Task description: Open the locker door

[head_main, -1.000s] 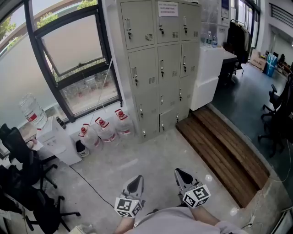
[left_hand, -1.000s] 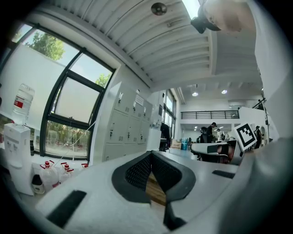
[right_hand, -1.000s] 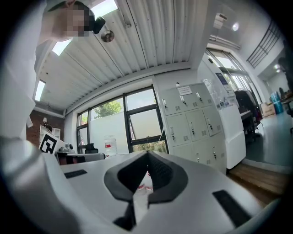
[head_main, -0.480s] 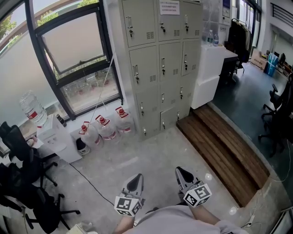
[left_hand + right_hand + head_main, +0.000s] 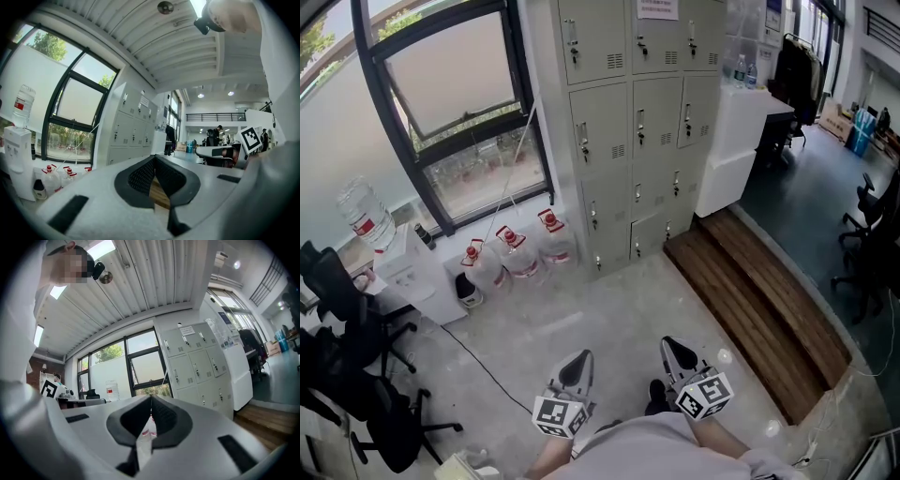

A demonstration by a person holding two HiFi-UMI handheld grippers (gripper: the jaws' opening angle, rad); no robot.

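My left claw and right claw are both clenched empty, parked low near me, as the grey metal locker bank stands far across the floor, doors all closed, out of reach.

Water jugs on grey floor

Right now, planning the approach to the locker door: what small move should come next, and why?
Probably step closer to the lockers: the left hand-held gripper and right hand-held gripper are both shut, empty, and well short of them, with floor between.
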